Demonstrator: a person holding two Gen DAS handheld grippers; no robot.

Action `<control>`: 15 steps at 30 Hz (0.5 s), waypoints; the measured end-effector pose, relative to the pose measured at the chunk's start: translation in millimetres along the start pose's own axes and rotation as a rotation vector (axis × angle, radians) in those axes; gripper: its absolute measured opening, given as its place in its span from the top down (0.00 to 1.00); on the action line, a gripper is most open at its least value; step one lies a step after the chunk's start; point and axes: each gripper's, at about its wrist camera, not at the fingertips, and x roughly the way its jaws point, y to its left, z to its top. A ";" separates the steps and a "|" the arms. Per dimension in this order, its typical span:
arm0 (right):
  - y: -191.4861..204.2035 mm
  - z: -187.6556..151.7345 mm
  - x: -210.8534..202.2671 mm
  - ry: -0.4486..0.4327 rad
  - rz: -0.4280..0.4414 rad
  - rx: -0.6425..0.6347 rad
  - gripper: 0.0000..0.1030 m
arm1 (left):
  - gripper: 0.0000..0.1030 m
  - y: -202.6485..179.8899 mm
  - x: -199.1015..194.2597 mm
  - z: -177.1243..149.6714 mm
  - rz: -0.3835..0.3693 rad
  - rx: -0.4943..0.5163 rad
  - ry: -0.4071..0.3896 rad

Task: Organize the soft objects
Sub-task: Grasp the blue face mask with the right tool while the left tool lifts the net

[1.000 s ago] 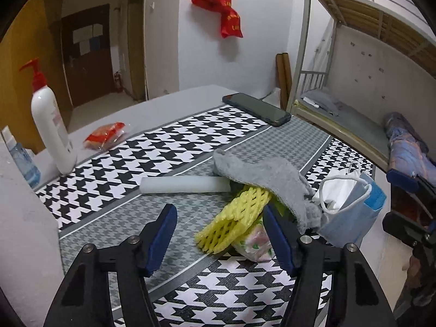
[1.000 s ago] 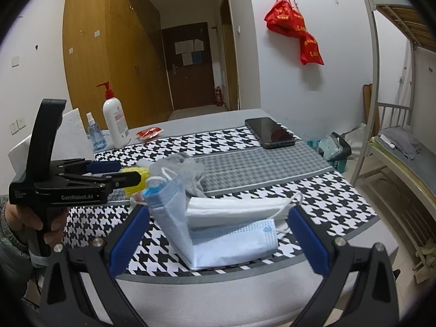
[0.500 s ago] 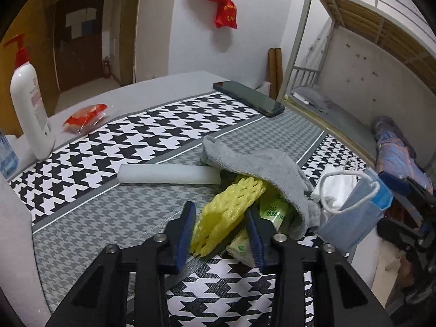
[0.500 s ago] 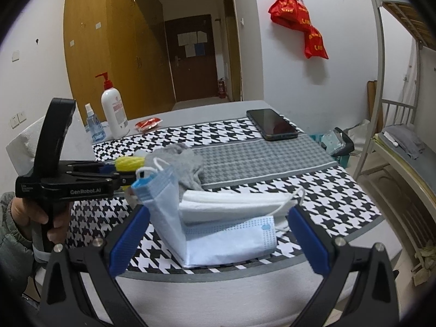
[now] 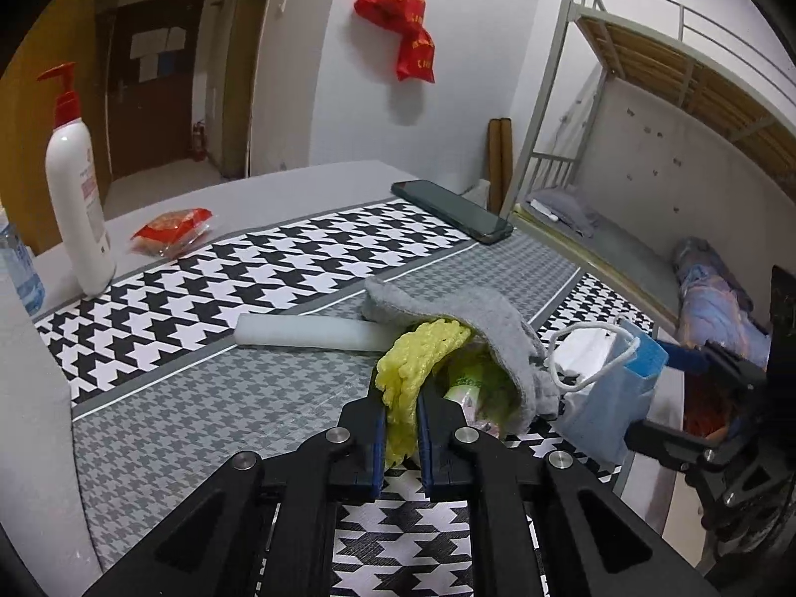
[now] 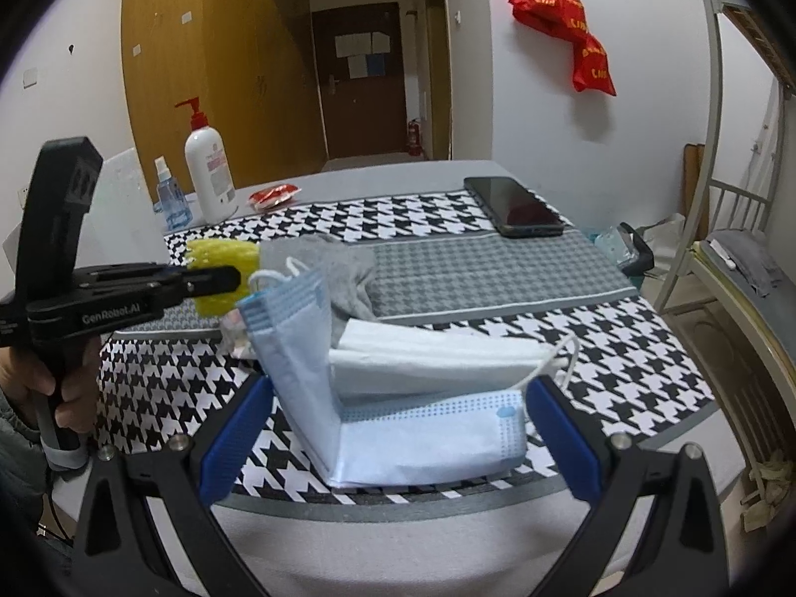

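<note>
A patterned cloth point(image 5: 278, 268) in black-and-white and grey checks covers most of the table point(image 6: 398, 537), leaving a bare grey strip along the far edge. Near the front edge of the cloth lies a pile of soft things: a grey sock point(image 5: 477, 318) draped over the top, a white foam roll point(image 5: 303, 336) sticking out toward the left edge, a stack of face masks point(image 6: 398, 398) (blue and white, partly folded upright) at the front edge, and a yellow foam net point(image 5: 413, 363) poking out from under the sock, with a plastic packet point(image 5: 467, 388) beside it. The left gripper point(image 5: 401, 425) is closing its jaws on the near end of the yellow foam net, pads pressing it from both sides. The right gripper point(image 6: 398, 440) has its jaws spread wide either side of the face masks, not touching them. At the far left corner stand a pump bottle point(image 5: 74, 184) and a spray bottle point(image 6: 171, 199), with a red packet point(image 5: 171, 229) near them; a phone point(image 5: 450, 210) lies at the far right edge of the cloth.
</note>
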 end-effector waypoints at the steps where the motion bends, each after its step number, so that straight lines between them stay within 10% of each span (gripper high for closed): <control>1: 0.4 -1.1 0.5 0.004 0.003 -0.001 0.00 | 0.89 1.6 -0.8 0.3 0.002 -0.006 -0.004; 13: 8.6 -6.3 -2.5 0.022 0.016 -0.038 0.01 | 0.89 7.0 -5.2 1.3 0.014 -0.032 -0.020; 15: 8.7 -9.5 -2.5 0.033 0.029 -0.036 0.13 | 0.89 7.1 -6.8 2.0 0.014 -0.035 -0.026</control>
